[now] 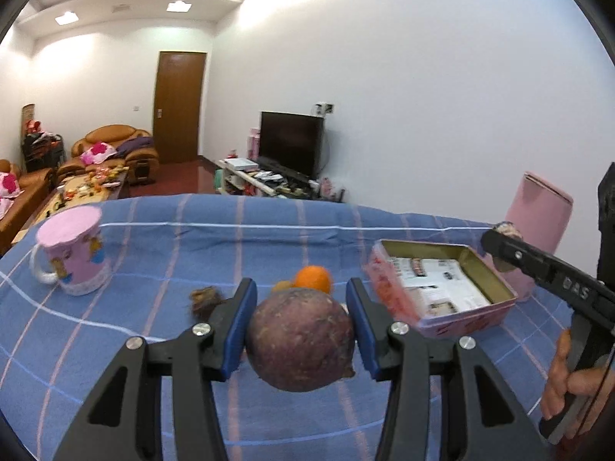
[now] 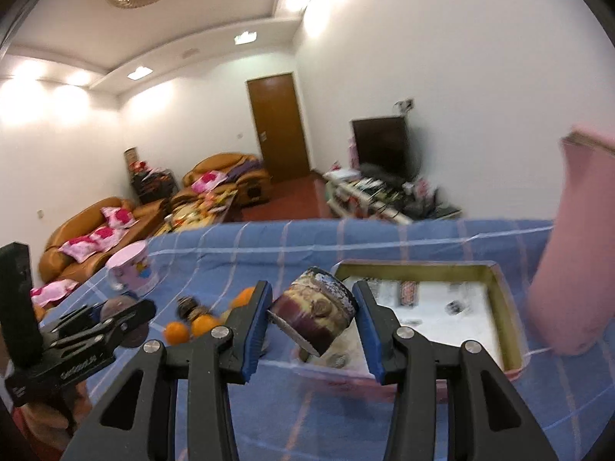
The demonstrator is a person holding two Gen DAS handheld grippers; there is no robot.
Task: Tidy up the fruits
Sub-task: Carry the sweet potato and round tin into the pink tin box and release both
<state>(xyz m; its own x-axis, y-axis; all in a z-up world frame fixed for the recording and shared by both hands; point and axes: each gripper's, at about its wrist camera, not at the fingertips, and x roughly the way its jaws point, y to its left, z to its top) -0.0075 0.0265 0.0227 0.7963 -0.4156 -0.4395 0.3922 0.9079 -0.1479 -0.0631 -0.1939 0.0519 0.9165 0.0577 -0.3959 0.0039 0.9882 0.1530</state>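
Our left claw (image 1: 300, 332) pinches a round purple fruit (image 1: 300, 340) between its blue pads (image 1: 240, 328), held just above the table (image 1: 215, 238). Our right claw (image 2: 312, 320) grips a cut piece of purple fruit (image 2: 313, 317), tilted, above the near rim of the tin (image 2: 507, 330). In the left view the right claw (image 1: 501, 247) shows at the right edge, holding its piece over the tin's (image 1: 496, 280) far corner.

On the table beyond the left claw lie a dark brown, rough fruit (image 1: 205, 299) and one orange (image 1: 313, 278), with a smaller yellowish piece (image 1: 282, 286) touching it. The right view shows three oranges (image 2: 177, 332) near that brown fruit (image 2: 188, 307); blur makes the count uncertain. We count one tin, open, pink outside, gold walls, printed paper on its floor. One pink mug (image 1: 73, 255) with a white handle stands well apart to the left. One tall pink container (image 1: 538, 223) stands just behind the tin.

The table wears a blue cloth with a pale check of white and pink lines. Behind it the room has white walls, a brown door (image 1: 178, 105), one dark television (image 1: 292, 142) on a low white stand, orange sofas (image 1: 115, 146) with pink flowered cushions, a cluttered coffee table (image 1: 88, 188), and recessed ceiling lights (image 1: 178, 5).
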